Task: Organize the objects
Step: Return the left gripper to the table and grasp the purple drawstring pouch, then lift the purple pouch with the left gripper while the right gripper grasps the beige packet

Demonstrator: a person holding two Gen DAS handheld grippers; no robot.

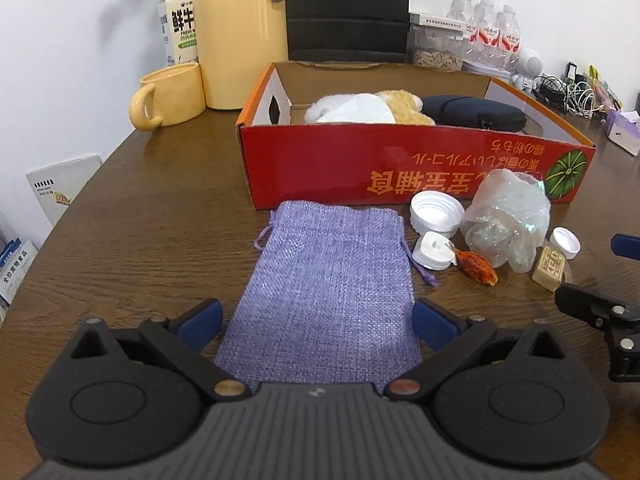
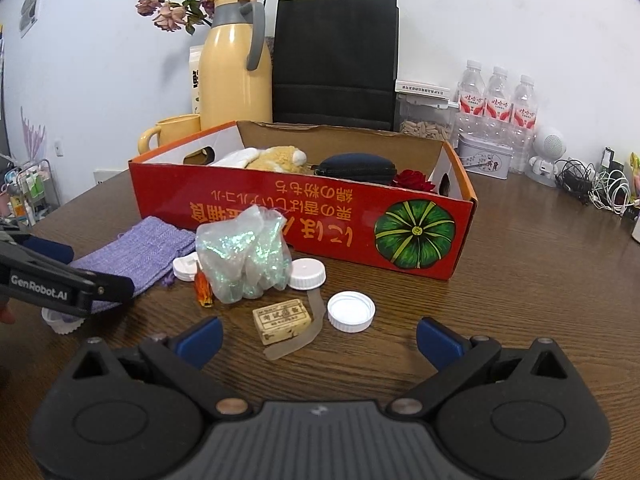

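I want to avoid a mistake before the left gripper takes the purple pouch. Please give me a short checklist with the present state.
1. Left gripper open: ok.
2. Purple woven drawstring pouch lies between its fingers: ok.
3. Pouch empty or filled: cannot tell.
4. Red cardboard box open on top, with room left: ok.
5. Right gripper open, holding nothing: ok.
6. Small white caps lie apart from the pouch: ok.

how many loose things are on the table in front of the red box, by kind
white caps: 4
purple cloth pouch: 1
crumpled clear plastic bag: 1
small tan wrapped block: 1
orange-red wrapped piece: 1
translucent strip: 1
total: 9
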